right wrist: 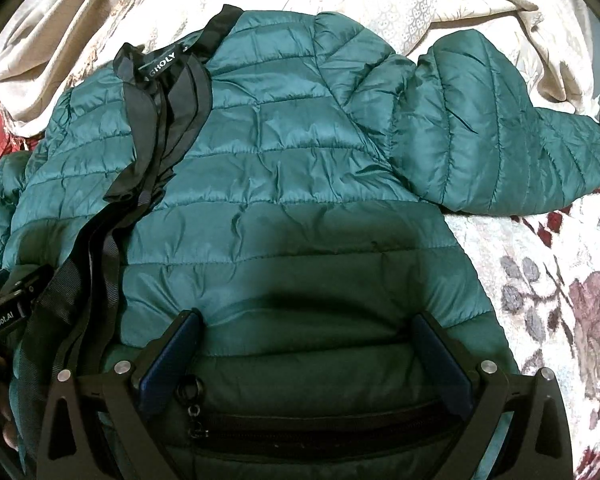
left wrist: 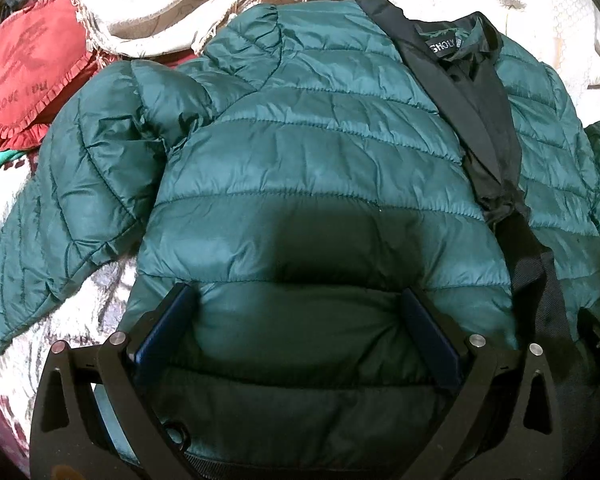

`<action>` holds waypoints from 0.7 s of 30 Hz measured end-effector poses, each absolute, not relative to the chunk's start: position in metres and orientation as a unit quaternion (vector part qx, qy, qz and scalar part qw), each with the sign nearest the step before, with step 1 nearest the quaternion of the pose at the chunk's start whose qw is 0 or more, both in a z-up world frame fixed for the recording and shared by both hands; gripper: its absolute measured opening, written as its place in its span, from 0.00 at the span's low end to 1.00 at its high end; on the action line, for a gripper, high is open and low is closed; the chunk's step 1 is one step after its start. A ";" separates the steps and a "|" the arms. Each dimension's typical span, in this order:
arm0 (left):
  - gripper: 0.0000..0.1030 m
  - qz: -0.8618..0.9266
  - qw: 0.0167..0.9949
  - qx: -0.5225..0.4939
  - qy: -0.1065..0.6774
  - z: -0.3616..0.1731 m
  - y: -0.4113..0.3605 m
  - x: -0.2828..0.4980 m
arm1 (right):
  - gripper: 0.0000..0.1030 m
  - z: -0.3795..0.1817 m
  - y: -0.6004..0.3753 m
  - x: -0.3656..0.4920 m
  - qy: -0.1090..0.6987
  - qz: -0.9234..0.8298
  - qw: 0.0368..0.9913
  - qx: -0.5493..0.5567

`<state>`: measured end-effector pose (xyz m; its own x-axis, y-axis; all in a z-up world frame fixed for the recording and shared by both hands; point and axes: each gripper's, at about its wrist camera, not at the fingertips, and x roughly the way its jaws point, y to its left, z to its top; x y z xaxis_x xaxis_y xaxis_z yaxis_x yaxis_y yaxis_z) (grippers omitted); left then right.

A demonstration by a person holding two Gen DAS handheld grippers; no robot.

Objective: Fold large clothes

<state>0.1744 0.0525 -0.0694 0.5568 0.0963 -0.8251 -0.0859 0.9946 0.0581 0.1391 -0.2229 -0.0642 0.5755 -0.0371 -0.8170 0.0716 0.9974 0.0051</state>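
Note:
A dark green quilted jacket [left wrist: 320, 140] lies spread front-up on a bed. Its front is parted along a black lining strip with a collar label [left wrist: 444, 46]. One sleeve [left wrist: 72, 200] stretches out to the left. In the right wrist view the jacket [right wrist: 300, 160] has its other sleeve [right wrist: 500, 140] lying to the right. My left gripper [left wrist: 298, 296] is open, low over the left front panel near the hem, and fabric bulges between its fingers. My right gripper [right wrist: 306, 318] is open over the right panel, just above a zipped pocket [right wrist: 320, 420] with a dangling zip pull [right wrist: 192, 396].
A red frilled cushion [left wrist: 24, 76] sits at the far left. A rumpled beige throw [left wrist: 160, 0] lies behind the jacket. The floral bedspread [right wrist: 560, 300] shows on the right. Each gripper appears at the edge of the other's view, the left gripper body [right wrist: 4, 300] beside the black strip.

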 end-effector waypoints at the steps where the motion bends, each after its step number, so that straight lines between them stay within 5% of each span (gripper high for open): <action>1: 1.00 0.053 0.882 0.009 0.468 -0.070 0.052 0.175 | 1.00 -0.064 -0.223 0.139 0.460 -0.029 0.887 0.022; 13: 0.99 0.069 0.906 -0.080 0.410 -0.007 0.147 0.105 | 1.00 -0.003 -0.260 0.068 0.345 -0.082 0.930 0.101; 21: 0.99 0.187 0.869 -0.175 0.424 -0.047 0.284 0.028 | 1.00 0.013 -0.277 0.033 0.311 -0.063 0.933 0.168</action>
